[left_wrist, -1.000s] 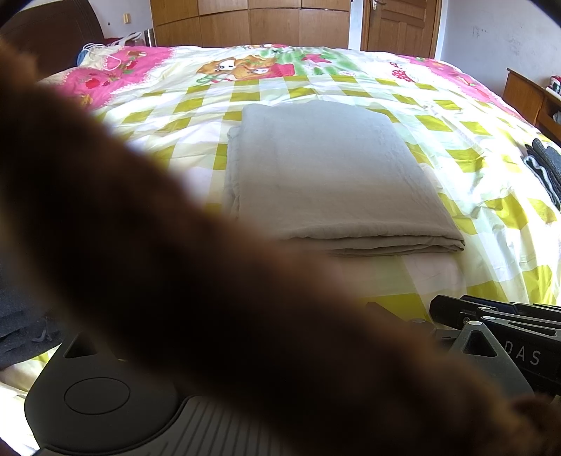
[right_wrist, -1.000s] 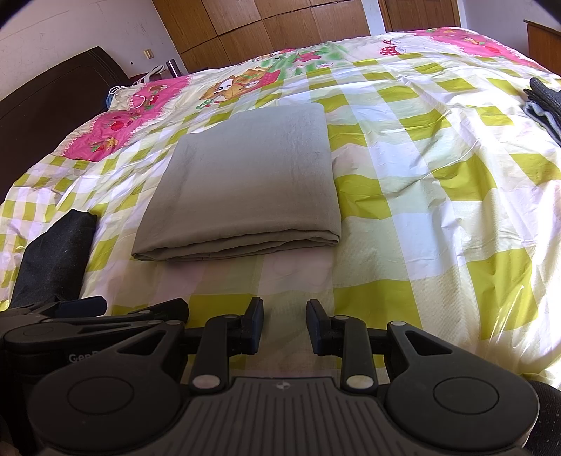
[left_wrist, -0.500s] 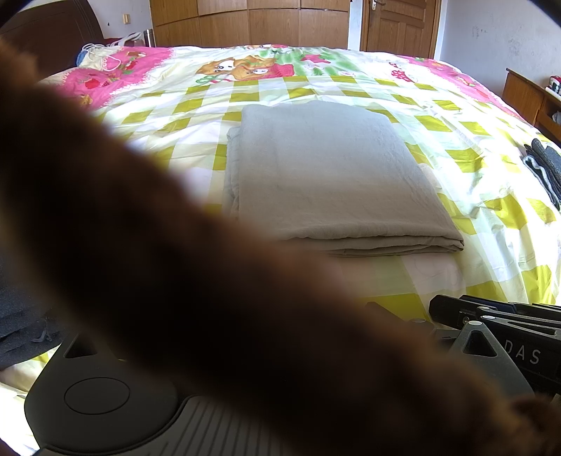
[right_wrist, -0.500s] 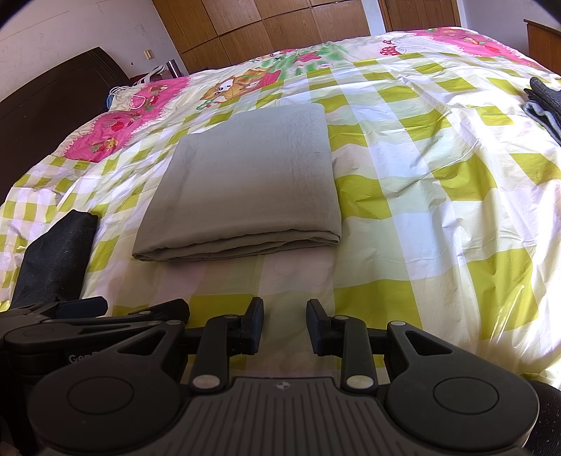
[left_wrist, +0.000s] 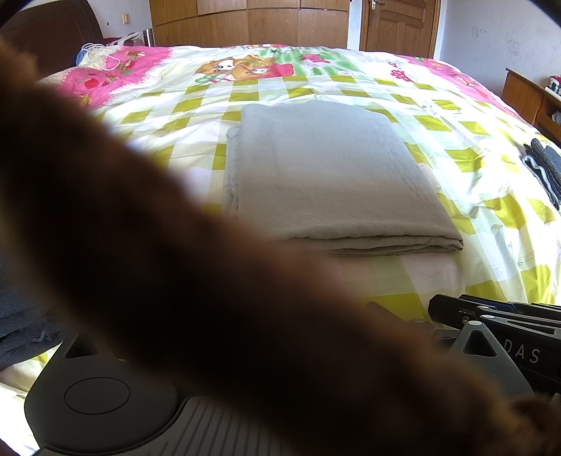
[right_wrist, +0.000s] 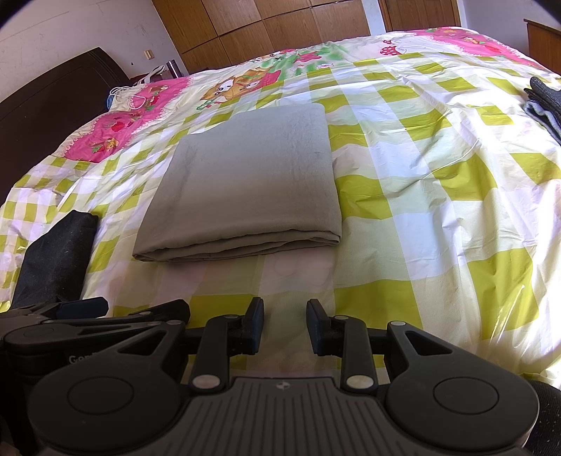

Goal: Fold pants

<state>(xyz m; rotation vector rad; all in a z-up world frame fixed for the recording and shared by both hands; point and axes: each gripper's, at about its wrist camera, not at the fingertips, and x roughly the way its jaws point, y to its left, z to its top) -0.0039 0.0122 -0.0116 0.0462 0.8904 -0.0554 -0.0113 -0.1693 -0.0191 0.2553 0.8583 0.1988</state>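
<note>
The grey-beige pants [left_wrist: 326, 175] lie folded into a flat rectangle on the checked bedspread [left_wrist: 473, 147], with the folded edge nearest me. In the right wrist view the pants [right_wrist: 252, 182] sit just beyond my right gripper [right_wrist: 284, 326], which is open, holds nothing and rests low over the bedspread [right_wrist: 420, 196]. A blurred brown shape [left_wrist: 175, 263] close to the lens covers the left wrist view and hides the left gripper's fingers. The left gripper [right_wrist: 140, 310] shows side-on at the lower left of the right wrist view. The right gripper [left_wrist: 452, 308] shows at the lower right of the left wrist view.
A dark garment [right_wrist: 52, 256] lies at the bed's near left edge. Folded dark clothes [right_wrist: 547, 101] sit at the right edge. A dark headboard [right_wrist: 52, 98], wooden wardrobe [left_wrist: 245, 21], door [left_wrist: 399, 24] and a wooden side table [left_wrist: 526, 98] surround the bed.
</note>
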